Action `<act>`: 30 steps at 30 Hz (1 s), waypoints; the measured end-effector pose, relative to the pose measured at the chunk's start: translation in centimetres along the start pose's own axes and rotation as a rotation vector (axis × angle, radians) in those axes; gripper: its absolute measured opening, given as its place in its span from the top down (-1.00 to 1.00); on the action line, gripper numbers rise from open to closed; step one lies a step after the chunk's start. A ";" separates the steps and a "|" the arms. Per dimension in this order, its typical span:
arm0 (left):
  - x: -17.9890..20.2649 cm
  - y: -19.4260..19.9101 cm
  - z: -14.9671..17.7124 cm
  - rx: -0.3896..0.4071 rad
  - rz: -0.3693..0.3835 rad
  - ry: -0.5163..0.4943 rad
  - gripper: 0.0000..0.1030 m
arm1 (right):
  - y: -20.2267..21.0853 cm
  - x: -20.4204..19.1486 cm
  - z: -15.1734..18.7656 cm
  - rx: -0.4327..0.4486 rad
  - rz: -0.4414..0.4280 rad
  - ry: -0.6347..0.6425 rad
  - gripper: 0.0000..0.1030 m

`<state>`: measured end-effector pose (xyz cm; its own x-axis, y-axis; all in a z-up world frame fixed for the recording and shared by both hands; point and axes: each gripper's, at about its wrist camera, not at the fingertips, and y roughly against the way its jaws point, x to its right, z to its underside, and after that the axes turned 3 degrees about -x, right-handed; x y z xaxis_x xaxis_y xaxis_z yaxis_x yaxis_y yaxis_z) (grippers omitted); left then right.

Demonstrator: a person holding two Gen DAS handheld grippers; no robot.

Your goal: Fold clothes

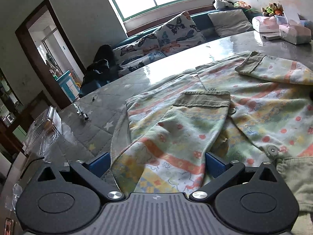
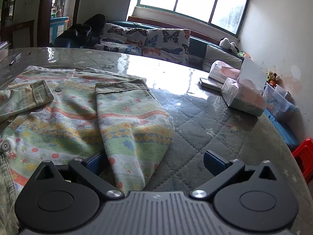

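A pastel patterned child's jacket (image 1: 244, 101) with olive corduroy cuffs lies spread on the glass-topped table. Both sleeves are folded in over its front. My left gripper (image 1: 156, 162) stands open, its blue fingers (image 1: 98, 164) on either side of the left sleeve's shoulder end; the olive cuff (image 1: 203, 98) points away. In the right wrist view the same jacket (image 2: 58, 117) fills the left half. My right gripper (image 2: 154, 163) is open too, with the right sleeve (image 2: 133, 129) lying between its fingers, closer to the left finger (image 2: 95, 163).
The table (image 2: 205, 121) has a quilted grey cover under glass. Tissue packs (image 2: 242, 96) and plastic boxes (image 2: 277, 99) sit at its right. A pen (image 1: 82, 112) and a clear plastic container (image 1: 42, 131) lie at its left. A sofa with butterfly cushions (image 1: 176, 33) runs behind.
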<state>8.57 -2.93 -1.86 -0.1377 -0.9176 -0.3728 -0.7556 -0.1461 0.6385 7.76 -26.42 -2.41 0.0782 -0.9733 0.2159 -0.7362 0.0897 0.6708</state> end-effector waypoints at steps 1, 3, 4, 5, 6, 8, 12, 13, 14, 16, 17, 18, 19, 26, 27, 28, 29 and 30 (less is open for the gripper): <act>0.0 0.1 0.1 0.000 0.001 -0.002 -1.00 | 0.0 -0.1 0.0 0.000 -0.001 0.000 -1.00; 0.6 0.1 0.0 0.006 0.007 -0.022 -1.00 | -0.1 -0.2 0.0 0.001 -0.002 -0.001 -1.00; 1.0 0.0 -0.1 0.012 0.001 -0.037 -1.00 | -0.1 -0.2 0.0 0.000 -0.002 -0.001 -1.00; 1.2 -0.1 -0.2 0.015 -0.013 -0.050 -1.00 | -0.1 -0.2 0.0 0.000 -0.003 -0.002 -1.00; 1.2 -0.3 -0.3 0.013 -0.022 -0.054 -1.00 | -0.1 -0.1 0.0 -0.001 -0.006 -0.004 -1.00; 0.9 -0.7 -0.5 0.003 -0.035 -0.046 -1.00 | -0.1 0.0 0.0 -0.003 -0.010 -0.007 -1.00; 0.0 -0.9 -0.5 -0.008 -0.083 -0.037 -1.00 | -0.2 0.0 0.1 -0.002 -0.013 -0.014 -1.00; -0.2 -1.0 -0.4 -0.010 -0.098 -0.031 -1.00 | -0.2 0.0 0.1 -0.001 -0.014 -0.015 -1.00; -0.4 -1.1 -0.4 -0.012 -0.113 -0.026 -0.99 | -0.2 0.1 0.1 -0.001 -0.014 -0.016 -1.00; -0.8 -1.2 -0.2 -0.013 -0.136 -0.016 -0.87 | -0.3 0.0 0.1 0.000 -0.014 -0.019 -1.00; -0.7 -1.2 -0.1 -0.009 -0.139 -0.017 -0.85 | -0.3 0.1 0.1 0.000 -0.014 -0.020 -1.00; -0.6 -1.2 0.0 -0.001 -0.149 -0.021 -0.85 | -0.3 0.0 0.1 0.000 -0.013 -0.020 -1.00; -0.4 -1.1 0.1 0.009 -0.165 -0.027 -0.85 | -0.3 0.0 0.1 0.000 -0.013 -0.018 -1.00; -0.8 -0.6 0.7 0.039 -0.234 -0.002 -0.82 | -0.4 0.1 0.1 -0.002 -0.016 -0.022 -1.00; -0.4 -0.5 0.7 0.045 -0.218 -0.021 -0.82 | -0.3 0.1 0.1 -0.001 -0.015 -0.021 -1.00; -0.1 -0.3 0.8 0.051 -0.203 -0.039 -0.82 | -0.3 0.0 0.1 -0.001 -0.014 -0.021 -1.00; 0.2 -0.2 0.8 0.056 -0.192 -0.060 -0.82 | -0.3 0.0 0.1 -0.001 -0.014 -0.022 -1.00; 0.6 -0.2 0.7 0.061 -0.184 -0.081 -0.83 | -0.3 0.0 0.1 -0.001 -0.013 -0.023 -1.00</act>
<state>8.16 -3.22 -2.66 -0.0431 -0.8443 -0.5342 -0.8098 -0.2836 0.5136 7.95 -26.49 -2.69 0.0728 -0.9789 0.1907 -0.7343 0.0768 0.6744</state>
